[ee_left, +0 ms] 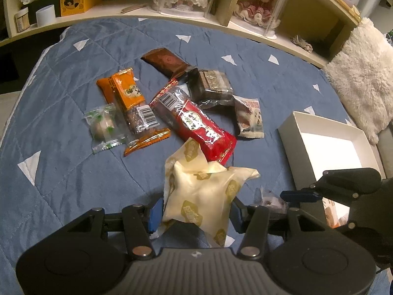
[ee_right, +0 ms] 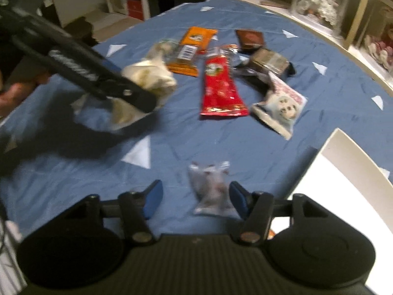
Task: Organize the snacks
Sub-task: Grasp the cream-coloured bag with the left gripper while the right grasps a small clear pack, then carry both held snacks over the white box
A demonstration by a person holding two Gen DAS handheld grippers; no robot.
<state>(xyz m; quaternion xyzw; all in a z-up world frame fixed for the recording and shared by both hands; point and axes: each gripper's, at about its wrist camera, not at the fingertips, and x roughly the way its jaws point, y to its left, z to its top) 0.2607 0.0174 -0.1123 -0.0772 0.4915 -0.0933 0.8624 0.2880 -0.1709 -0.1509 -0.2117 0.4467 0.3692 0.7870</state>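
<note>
My left gripper (ee_left: 195, 212) is shut on a cream snack packet with gold hexagon marks (ee_left: 201, 194) and holds it above the blue quilt (ee_left: 61, 123); the packet also shows in the right wrist view (ee_right: 149, 78). My right gripper (ee_right: 195, 199) is open, its blue pads on either side of a small clear wrapped snack (ee_right: 212, 191) that lies on the quilt. Further out lie a red packet (ee_left: 196, 120), an orange bar (ee_left: 130, 98), a green-and-clear candy (ee_left: 104, 127), a brown packet (ee_left: 167, 61), a dark cake pack (ee_left: 211, 86) and a white cartoon packet (ee_left: 249, 118).
An open white box (ee_left: 326, 147) sits on the quilt at the right, also at the right edge of the right wrist view (ee_right: 343, 172). A wooden shelf (ee_left: 196, 22) with doll cases and a yellow box runs along the far side. A fluffy white cushion (ee_left: 361, 73) lies far right.
</note>
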